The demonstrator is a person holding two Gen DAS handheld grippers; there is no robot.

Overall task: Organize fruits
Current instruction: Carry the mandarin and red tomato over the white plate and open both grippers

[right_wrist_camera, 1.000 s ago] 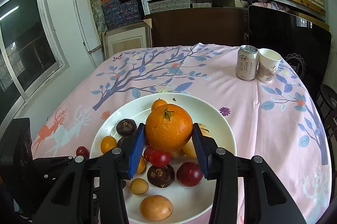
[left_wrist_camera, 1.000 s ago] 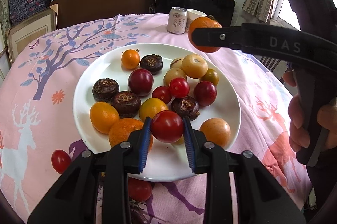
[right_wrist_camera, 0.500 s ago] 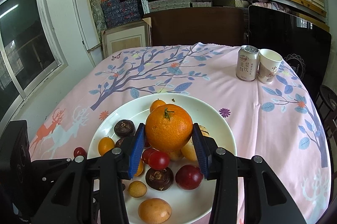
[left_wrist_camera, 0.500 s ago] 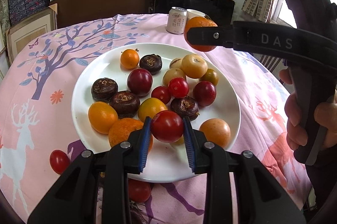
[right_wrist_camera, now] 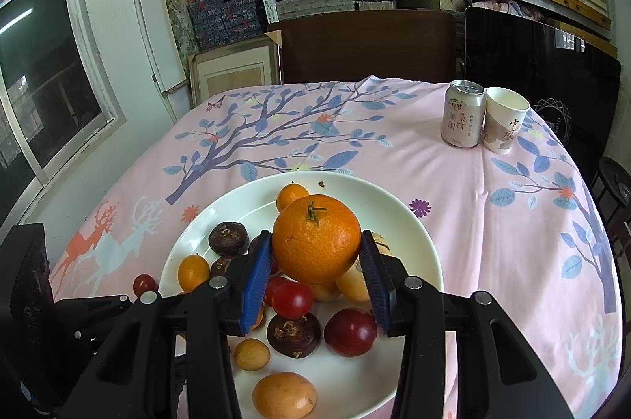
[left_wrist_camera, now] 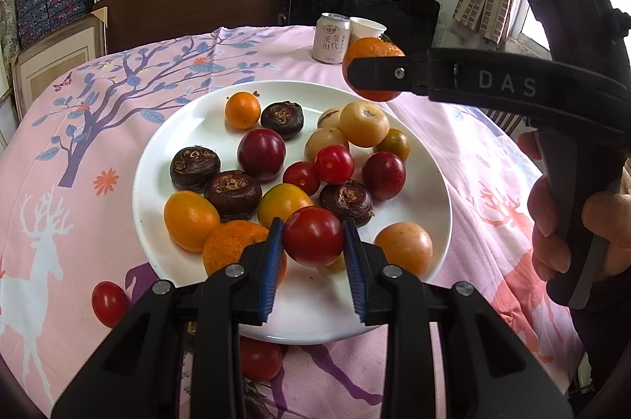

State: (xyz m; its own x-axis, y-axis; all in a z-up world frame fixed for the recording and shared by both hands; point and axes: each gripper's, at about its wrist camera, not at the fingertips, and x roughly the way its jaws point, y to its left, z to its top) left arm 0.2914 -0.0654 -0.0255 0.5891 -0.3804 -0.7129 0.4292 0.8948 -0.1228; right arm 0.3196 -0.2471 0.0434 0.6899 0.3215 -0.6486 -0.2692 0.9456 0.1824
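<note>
A white plate (left_wrist_camera: 189,127) on the pink cloth holds several fruits: oranges, kumquats, plums, water chestnuts, cherry tomatoes. My left gripper (left_wrist_camera: 313,249) is shut on a red tomato (left_wrist_camera: 313,235) above the plate's near edge. My right gripper (right_wrist_camera: 315,261) is shut on a large orange (right_wrist_camera: 315,237) and holds it above the plate (right_wrist_camera: 394,206). In the left wrist view the right gripper's finger crosses the orange (left_wrist_camera: 368,50) over the plate's far right rim.
Two red tomatoes lie on the cloth beside the plate (left_wrist_camera: 109,302) and under its near rim (left_wrist_camera: 260,358). A drink can (right_wrist_camera: 462,113) and a paper cup (right_wrist_camera: 504,119) stand at the far right. Shelves and a chair stand behind the table.
The right gripper with the orange has shifted slightly left over the plate's far rim. The left gripper still holds the tomato in about the same place.
</note>
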